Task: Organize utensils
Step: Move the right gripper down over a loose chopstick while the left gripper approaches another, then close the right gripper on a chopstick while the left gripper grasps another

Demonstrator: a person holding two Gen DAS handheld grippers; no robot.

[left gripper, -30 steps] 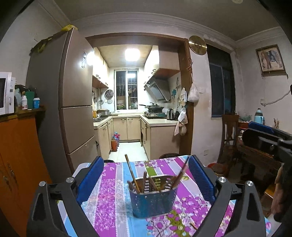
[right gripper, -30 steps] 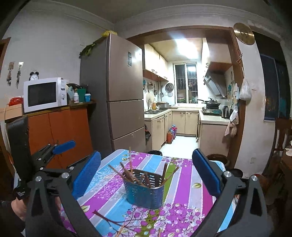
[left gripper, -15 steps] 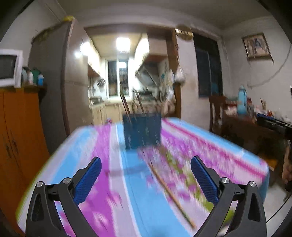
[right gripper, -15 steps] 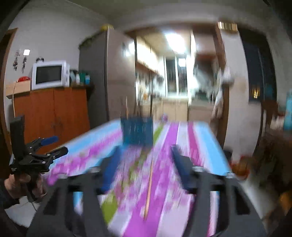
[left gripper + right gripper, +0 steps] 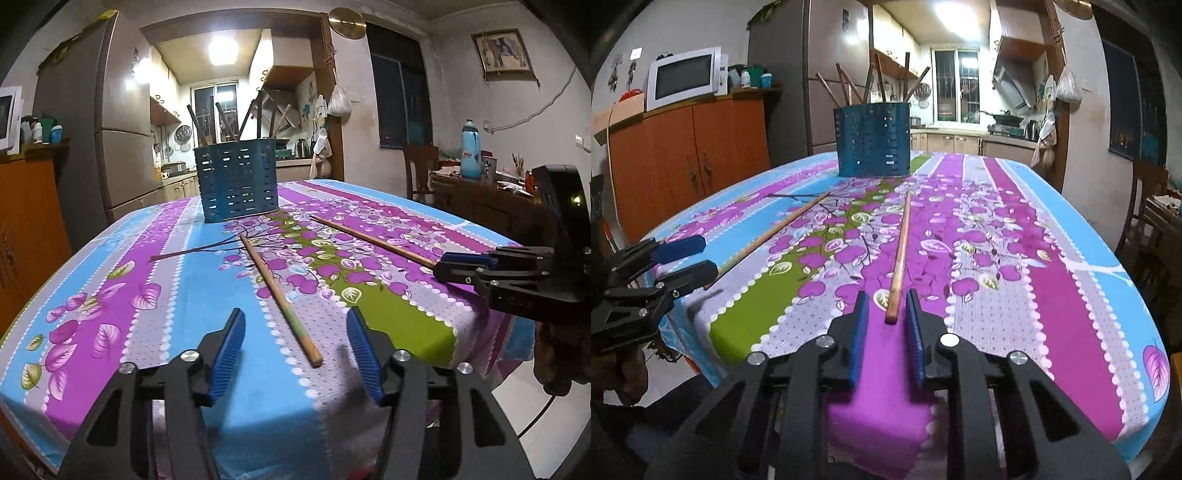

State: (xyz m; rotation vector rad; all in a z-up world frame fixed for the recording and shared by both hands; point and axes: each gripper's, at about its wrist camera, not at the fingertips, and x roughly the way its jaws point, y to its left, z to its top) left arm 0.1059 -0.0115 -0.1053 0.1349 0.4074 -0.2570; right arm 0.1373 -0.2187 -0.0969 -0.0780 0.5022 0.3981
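A blue perforated basket (image 5: 238, 181) (image 5: 872, 142) with several chopsticks stands far back on the flowered tablecloth (image 5: 110, 295). Two loose wooden chopsticks lie in front of it. In the left wrist view, the near end of one chopstick (image 5: 273, 288) lies between the pads of my left gripper (image 5: 295, 314); its jaws are closing and the pads stay clear of it. The other chopstick (image 5: 901, 243) ends between the narrow, closing pads of my right gripper (image 5: 886, 295), with a small gap on each side. Each gripper also shows in the other's view: right gripper (image 5: 439, 266), left gripper (image 5: 707, 256).
An orange wooden cabinet (image 5: 690, 155) with a microwave (image 5: 683, 77) stands left of the table, beside a tall fridge (image 5: 110, 129). On the right are a chair (image 5: 421, 166) and a cluttered side table (image 5: 480, 184). The table's front edge lies just under both grippers.
Both grippers came down from above the basket to table level at the near edge. Their jaws narrowed, the right far more, and each now has a chopstick end between its pads.
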